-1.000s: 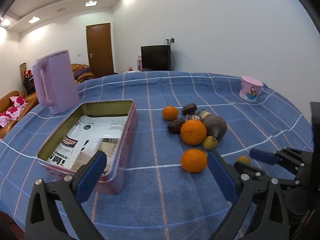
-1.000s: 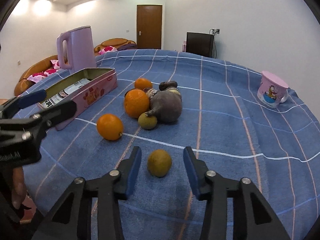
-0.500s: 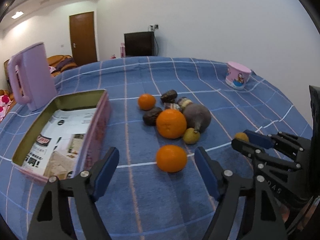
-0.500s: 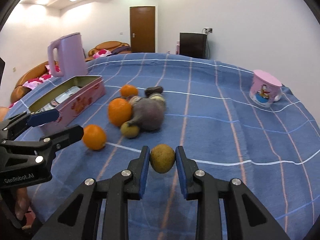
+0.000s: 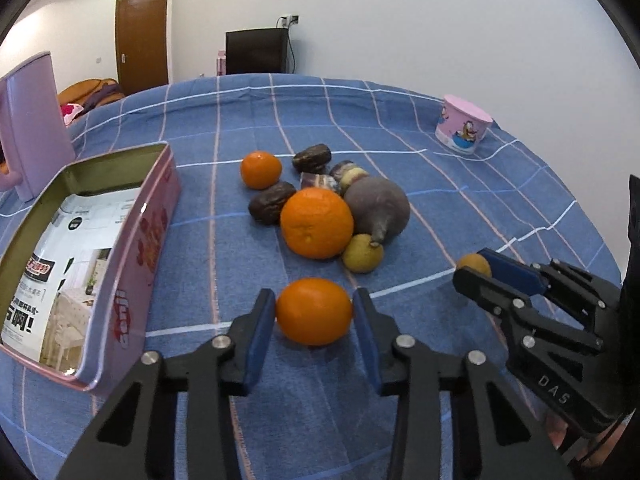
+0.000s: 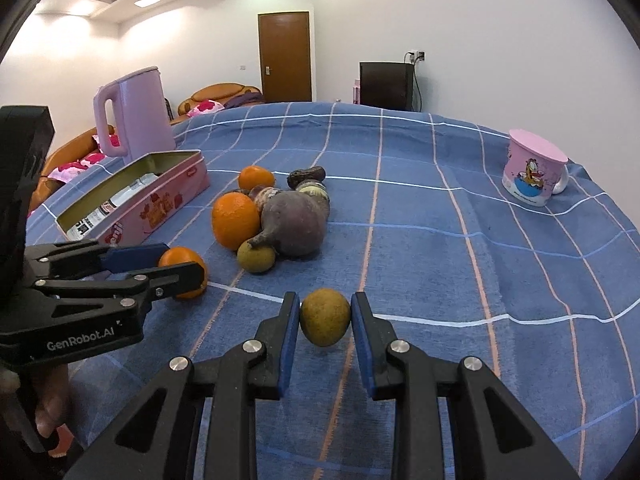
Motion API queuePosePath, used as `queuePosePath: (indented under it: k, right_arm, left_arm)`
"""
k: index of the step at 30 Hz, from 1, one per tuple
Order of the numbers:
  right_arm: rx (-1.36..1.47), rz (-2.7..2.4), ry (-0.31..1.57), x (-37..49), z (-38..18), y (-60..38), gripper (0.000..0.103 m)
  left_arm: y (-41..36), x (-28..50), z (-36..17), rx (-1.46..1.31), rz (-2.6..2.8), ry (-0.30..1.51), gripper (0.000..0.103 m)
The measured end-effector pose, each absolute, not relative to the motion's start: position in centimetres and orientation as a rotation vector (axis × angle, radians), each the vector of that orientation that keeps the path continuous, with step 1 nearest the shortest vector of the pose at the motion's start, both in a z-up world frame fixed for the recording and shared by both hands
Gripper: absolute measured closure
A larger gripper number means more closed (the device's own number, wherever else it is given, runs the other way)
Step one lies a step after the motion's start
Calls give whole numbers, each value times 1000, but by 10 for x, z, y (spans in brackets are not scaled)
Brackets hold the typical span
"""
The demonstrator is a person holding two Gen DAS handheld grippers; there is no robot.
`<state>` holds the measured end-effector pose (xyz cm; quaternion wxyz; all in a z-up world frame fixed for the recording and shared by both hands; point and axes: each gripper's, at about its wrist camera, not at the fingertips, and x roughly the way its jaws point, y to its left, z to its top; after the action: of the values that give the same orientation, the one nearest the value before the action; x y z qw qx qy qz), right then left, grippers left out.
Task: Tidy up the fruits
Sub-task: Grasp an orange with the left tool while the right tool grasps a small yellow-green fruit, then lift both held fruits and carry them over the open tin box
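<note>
A small orange [image 5: 314,316] lies on the blue checked cloth between the blue pads of my left gripper [image 5: 314,305]. Its jaws are closing and both pads touch the orange's sides. My right gripper [image 6: 325,307] is shut on a small yellow-green round fruit [image 6: 325,320], low over the cloth. The right wrist view shows the left gripper [image 6: 182,267] from the side around the same orange [image 6: 180,255]. A pile holds a bigger orange [image 5: 317,222], a purple bulb-shaped fruit [image 5: 378,208], another yellow-green fruit [image 5: 362,258], dark dates and a far orange [image 5: 260,169].
An open pink tin [image 5: 154,220] lined with printed paper stands left of the pile. A lilac kettle [image 6: 136,112] is behind it. A pink cartoon mug [image 6: 532,172] sits far right near the table's edge. A hand [image 6: 44,408] holds the left gripper.
The left gripper came forward and down around the near orange, and its jaws narrowed from wide apart to touching it. The right gripper closed on the yellow-green fruit and has stayed put.
</note>
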<state>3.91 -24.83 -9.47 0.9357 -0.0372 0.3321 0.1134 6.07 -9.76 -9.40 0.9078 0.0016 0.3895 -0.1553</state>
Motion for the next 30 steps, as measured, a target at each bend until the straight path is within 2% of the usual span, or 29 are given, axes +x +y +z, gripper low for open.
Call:
queuePosePath:
  k: [30]
  right_arm:
    - [-93, 259, 524, 16, -84, -245, 75]
  left_arm:
    - [-95, 38, -79, 53, -244, 616, 62]
